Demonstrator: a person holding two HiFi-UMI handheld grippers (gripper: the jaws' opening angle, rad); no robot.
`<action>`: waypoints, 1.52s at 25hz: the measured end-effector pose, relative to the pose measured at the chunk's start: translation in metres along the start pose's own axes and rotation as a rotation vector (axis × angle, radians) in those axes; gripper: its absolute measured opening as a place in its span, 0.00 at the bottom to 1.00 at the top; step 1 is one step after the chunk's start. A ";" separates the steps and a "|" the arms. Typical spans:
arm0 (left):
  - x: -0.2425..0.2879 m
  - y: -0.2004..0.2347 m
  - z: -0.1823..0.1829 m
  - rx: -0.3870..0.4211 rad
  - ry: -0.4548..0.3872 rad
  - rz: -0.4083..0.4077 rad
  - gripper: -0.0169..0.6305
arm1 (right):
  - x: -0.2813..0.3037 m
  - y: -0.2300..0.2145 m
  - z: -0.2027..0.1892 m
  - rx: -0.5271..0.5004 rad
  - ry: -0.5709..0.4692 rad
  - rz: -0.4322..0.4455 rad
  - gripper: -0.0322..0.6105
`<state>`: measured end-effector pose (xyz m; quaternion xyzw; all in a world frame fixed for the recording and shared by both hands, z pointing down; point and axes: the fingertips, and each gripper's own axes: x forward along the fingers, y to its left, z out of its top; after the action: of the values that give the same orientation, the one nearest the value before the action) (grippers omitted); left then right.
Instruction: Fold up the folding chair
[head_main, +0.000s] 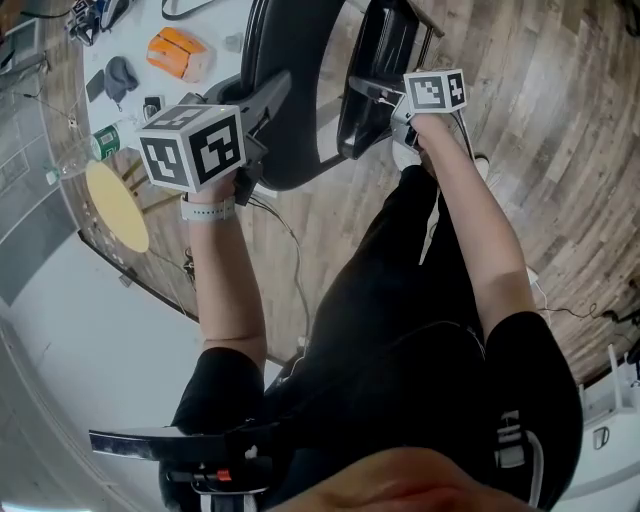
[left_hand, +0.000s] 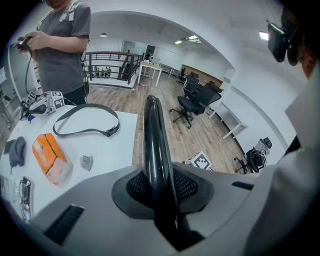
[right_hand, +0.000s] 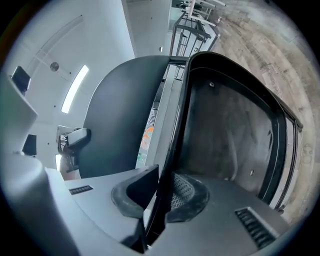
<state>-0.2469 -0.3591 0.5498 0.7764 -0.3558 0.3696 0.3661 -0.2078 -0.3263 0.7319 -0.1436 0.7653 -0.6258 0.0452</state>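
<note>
1. While I stand over the folding chair (head_main: 287, 60) on the wooden floor (head_main: 540, 120), I hold it with both grippers, one on each of its two panels.
2. The jaws of my left gripper (left_hand: 159, 186) are clamped on a glossy black rim (left_hand: 152, 135) of the chair. The rim runs straight out from between them, seen edge-on.
3. Left of those jaws lies a white counter (left_hand: 112, 150). On it are an orange pack (left_hand: 49, 159), a black strap (left_hand: 85, 121) and a small grey-green piece (left_hand: 86, 162).
4. A person in a grey shirt (left_hand: 65, 45) stands at the counter's far side.
5. Beyond those jaws and to their right, office chairs (left_hand: 187, 100) stand on the floor.
6. The jaws of my right gripper (right_hand: 159, 197) are closed on a thin black edge (right_hand: 170, 150) of the other panel, with a pad pressing it from each side.
7. Right of these jaws is that panel's grey face (right_hand: 230, 130), set inside a black frame.
8. Left of them rises the dark curved panel (right_hand: 117, 115), with a narrow gap between the two.
9. I cannot tell which panel is the seat.
</note>
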 end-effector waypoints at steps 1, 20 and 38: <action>0.000 0.004 -0.001 0.000 0.000 0.001 0.13 | 0.004 -0.001 0.000 -0.008 0.007 -0.010 0.12; -0.017 0.060 0.006 -0.021 -0.083 -0.011 0.20 | 0.046 0.003 0.007 -0.094 0.006 -0.052 0.13; -0.158 0.009 0.032 0.153 -0.548 0.261 0.38 | -0.084 0.143 0.056 -0.647 -0.178 -0.191 0.35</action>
<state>-0.3185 -0.3458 0.4058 0.8200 -0.5092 0.2162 0.1467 -0.1371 -0.3312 0.5715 -0.2754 0.9003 -0.3371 0.0052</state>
